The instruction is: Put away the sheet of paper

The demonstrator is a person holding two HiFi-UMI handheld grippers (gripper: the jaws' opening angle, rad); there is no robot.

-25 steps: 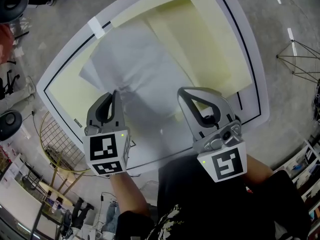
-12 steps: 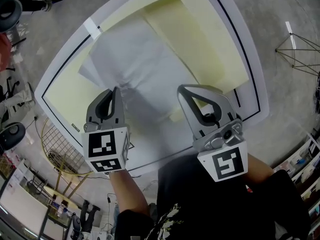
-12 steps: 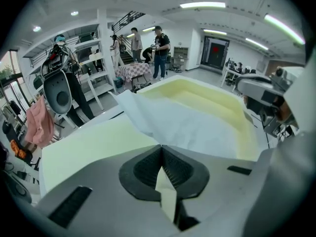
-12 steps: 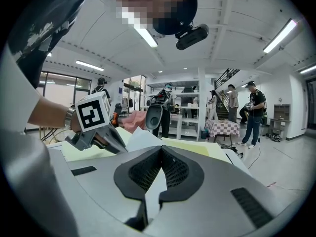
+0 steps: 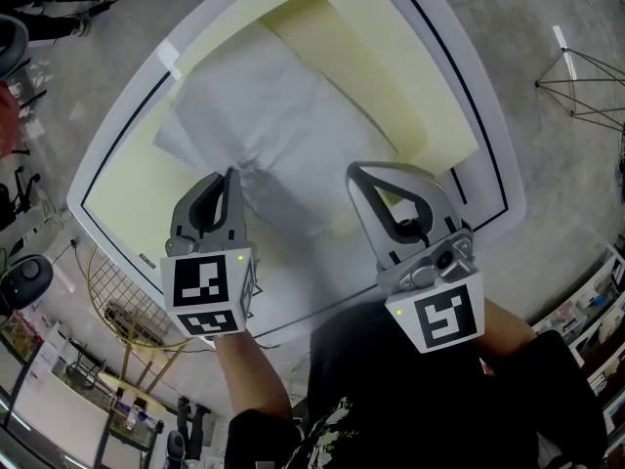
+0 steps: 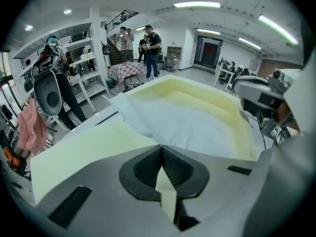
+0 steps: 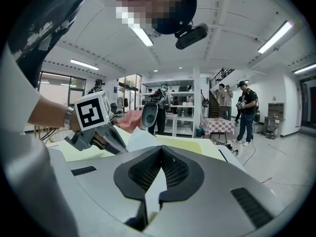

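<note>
A white, creased sheet of paper (image 5: 283, 135) lies across the pale yellow mat (image 5: 410, 76) on the white table (image 5: 493, 179). My left gripper (image 5: 231, 174) is shut on the sheet's near edge. In the left gripper view the paper (image 6: 187, 122) fans out from the closed jaw tips of that gripper (image 6: 161, 146). My right gripper (image 5: 354, 177) hovers over the sheet's near right side, jaws shut. In the right gripper view I see nothing between the tips of the right gripper (image 7: 160, 147), and the paper (image 7: 140, 138) shows behind them.
A wire rack (image 5: 112, 296) stands off the table's left edge, and a thin tripod frame (image 5: 586, 86) sits on the floor at the right. Shelving (image 6: 79, 83) and several people (image 6: 150, 51) stand beyond the far end of the table.
The table and sheet have drifted up and left in the head view. Both grippers keep their places, and the left one still pinches the paper.
</note>
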